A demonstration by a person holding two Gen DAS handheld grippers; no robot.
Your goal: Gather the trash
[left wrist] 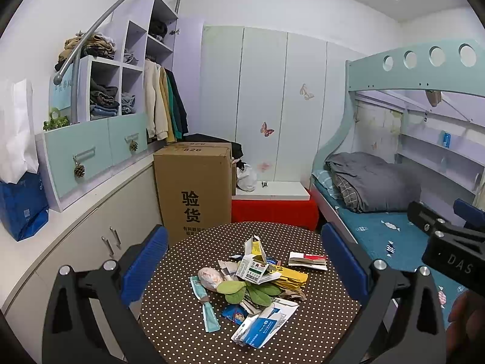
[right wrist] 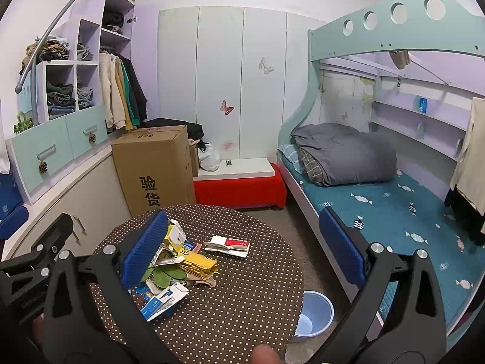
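Note:
A pile of trash (left wrist: 257,285) lies on a round brown polka-dot table (left wrist: 188,333): flattened cartons, yellow paper, green leaves, a blue-white box (left wrist: 266,323), a crumpled wad (left wrist: 210,277) and a red-white packet (left wrist: 307,261). My left gripper (left wrist: 244,268) is open and empty, held above the pile. My right gripper (right wrist: 242,251) is open and empty over the table (right wrist: 242,309), right of the pile (right wrist: 182,267). A light blue bin (right wrist: 315,312) stands on the floor under the table's right edge.
A tall cardboard box (left wrist: 194,188) and a red bench with a white board (left wrist: 272,206) stand behind the table. A bunk bed (right wrist: 394,206) with a grey quilt is to the right. Cabinets and shelves (left wrist: 91,163) run along the left.

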